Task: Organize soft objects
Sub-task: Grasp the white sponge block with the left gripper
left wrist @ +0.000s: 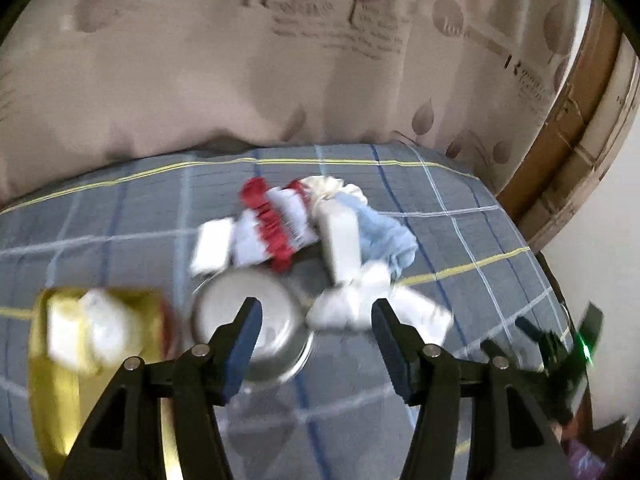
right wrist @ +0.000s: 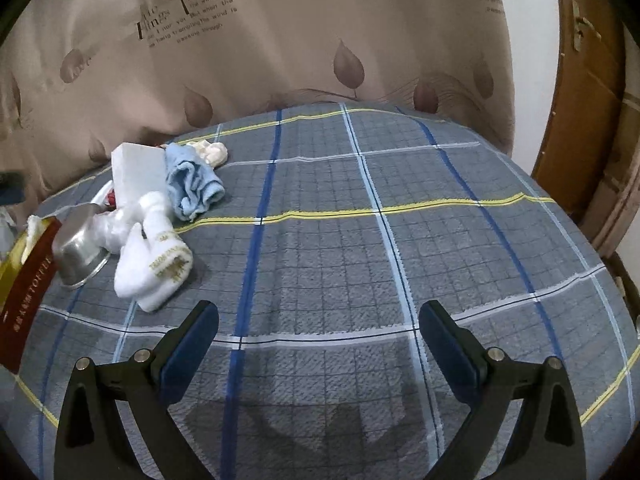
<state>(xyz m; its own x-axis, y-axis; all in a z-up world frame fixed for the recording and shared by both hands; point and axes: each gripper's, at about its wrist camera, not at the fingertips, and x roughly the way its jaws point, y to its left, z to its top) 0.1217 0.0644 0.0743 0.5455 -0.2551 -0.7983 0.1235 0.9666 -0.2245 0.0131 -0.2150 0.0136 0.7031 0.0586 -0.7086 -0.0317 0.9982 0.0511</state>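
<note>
A pile of soft things lies on the plaid bedspread (right wrist: 360, 240): white socks with gold print (right wrist: 156, 268), a light blue cloth (right wrist: 192, 184) and a cream scrunchie (right wrist: 210, 152). In the blurred left wrist view the socks (left wrist: 380, 304), the blue cloth (left wrist: 388, 236) and a red-and-white cloth (left wrist: 276, 224) lie just beyond my left gripper (left wrist: 316, 316). It is open with nothing gripped. My right gripper (right wrist: 320, 312) stands wide open over bare bedspread, to the right of the socks.
A metal bowl (right wrist: 80, 248) lies tipped beside the socks, and a white box (right wrist: 136, 176) sits among the cloths. A yellow and red box (right wrist: 28, 280) stands at the left. A leaf-print curtain (right wrist: 300, 40) hangs behind the bed, with a wooden door (right wrist: 580, 120) to the right.
</note>
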